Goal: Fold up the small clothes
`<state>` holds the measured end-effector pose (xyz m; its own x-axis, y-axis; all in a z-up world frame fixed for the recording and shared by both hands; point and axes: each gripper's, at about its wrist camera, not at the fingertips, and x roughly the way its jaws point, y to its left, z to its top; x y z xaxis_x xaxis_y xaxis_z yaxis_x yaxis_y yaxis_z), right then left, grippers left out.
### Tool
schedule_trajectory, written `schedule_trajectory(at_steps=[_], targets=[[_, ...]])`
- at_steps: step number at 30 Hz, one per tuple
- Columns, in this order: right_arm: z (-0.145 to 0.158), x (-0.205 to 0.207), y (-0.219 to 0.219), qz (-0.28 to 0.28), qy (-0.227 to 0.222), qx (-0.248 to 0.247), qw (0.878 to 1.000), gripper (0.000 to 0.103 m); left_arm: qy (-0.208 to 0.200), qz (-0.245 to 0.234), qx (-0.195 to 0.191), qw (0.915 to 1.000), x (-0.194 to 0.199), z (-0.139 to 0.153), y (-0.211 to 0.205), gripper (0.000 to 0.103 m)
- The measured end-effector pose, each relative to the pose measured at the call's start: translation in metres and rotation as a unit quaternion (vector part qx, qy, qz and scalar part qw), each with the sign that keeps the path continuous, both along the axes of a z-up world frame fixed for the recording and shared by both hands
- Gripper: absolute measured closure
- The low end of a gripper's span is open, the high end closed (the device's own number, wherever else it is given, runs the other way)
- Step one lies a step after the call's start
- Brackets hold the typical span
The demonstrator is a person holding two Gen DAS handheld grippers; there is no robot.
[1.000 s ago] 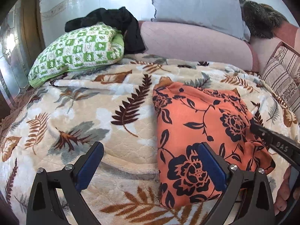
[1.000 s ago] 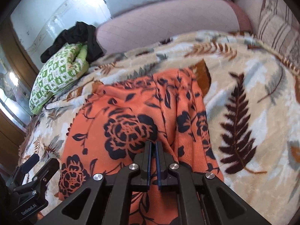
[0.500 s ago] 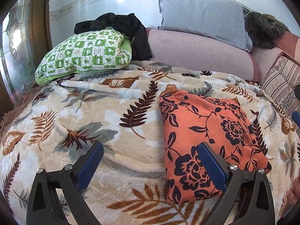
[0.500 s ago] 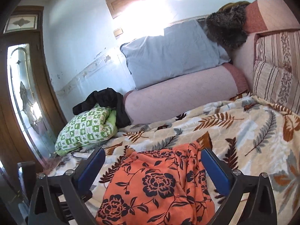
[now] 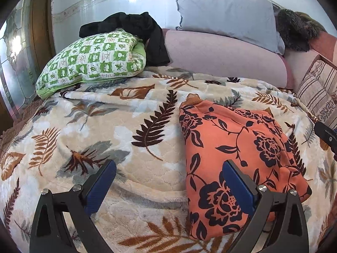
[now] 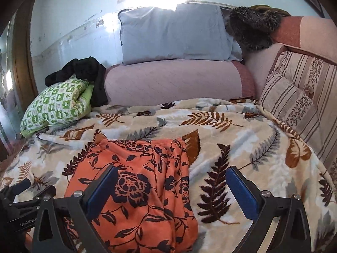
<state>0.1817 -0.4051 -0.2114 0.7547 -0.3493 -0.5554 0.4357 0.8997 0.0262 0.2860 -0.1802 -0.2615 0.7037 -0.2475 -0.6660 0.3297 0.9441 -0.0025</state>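
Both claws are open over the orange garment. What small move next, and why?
Probably press the garment flat with the right claw: it lies folded on the blanket, but its right side looks bunched into ridges.

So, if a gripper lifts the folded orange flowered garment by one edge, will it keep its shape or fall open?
The orange garment is probably floppy: soft folds run along its right side, so a lifted edge would likely sag and unfold. It looks light. The plush leaf blanket beneath may grip it, so pushing could bunch it.

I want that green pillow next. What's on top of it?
A black garment lies over the far end of the green pillow and hangs down behind it. What is under the garment is hidden.
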Motion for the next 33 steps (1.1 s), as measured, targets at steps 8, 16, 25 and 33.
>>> schedule_trajectory(at_steps=[8, 16, 25, 33], targets=[[0.0, 0.02, 0.005, -0.002, 0.013, -0.031, 0.999, 0.0, 0.013, 0.001, -0.003, 0.9999, 0.019, -0.006, -0.005, 0.002], [-0.008, 0.026, 0.01, 0.0, 0.029, -0.042, 0.999, 0.0, 0.021, 0.001, -0.006, 0.9998, 0.021, -0.007, -0.002, 0.002], [-0.007, 0.023, 0.014, -0.002, 0.031, -0.055, 0.998, 0.0, 0.019, -0.01, -0.005, 0.9998, 0.015, -0.004, -0.007, 0.002], [-0.011, 0.025, 0.011, -0.007, 0.041, -0.062, 0.997, 0.0, 0.032, -0.011, -0.016, 0.9993, 0.018, -0.005, -0.014, 0.002]])
